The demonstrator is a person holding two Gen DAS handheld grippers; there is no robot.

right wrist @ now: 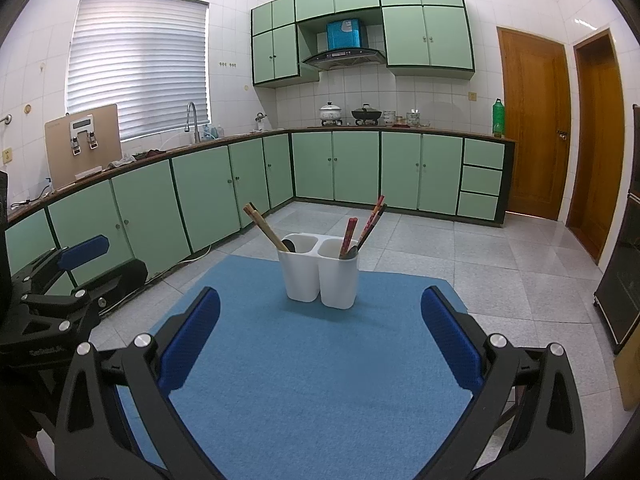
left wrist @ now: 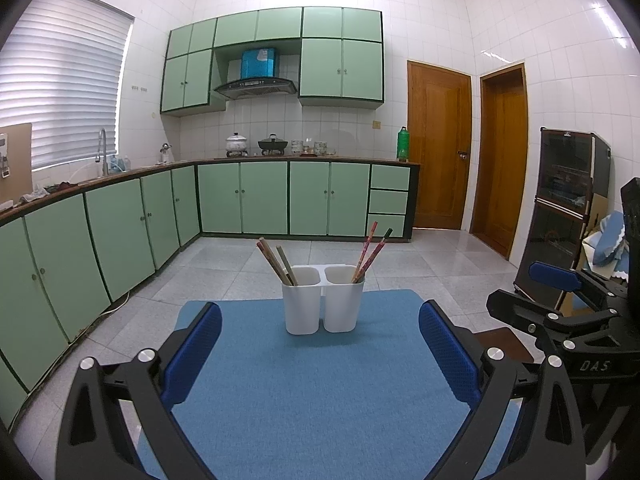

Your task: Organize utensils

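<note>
Blue felt mat (left wrist: 312, 380) on grey-tiled kitchen floor (left wrist: 448, 256), bearing white twin-cup plastic holder (left wrist: 324, 304) of chopsticks (left wrist: 276, 262). I see left gripper (left wrist: 320, 344) and right gripper (right wrist: 320, 332) both spread wide, empty.

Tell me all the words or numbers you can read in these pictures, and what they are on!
"DAS": white letters on the black body of the right gripper, seen from the left wrist camera.
White lettering on the black body of the left gripper, seen from the right wrist camera: too blurred to read.
White label on the blue box above the range hood: too small to read.
</note>
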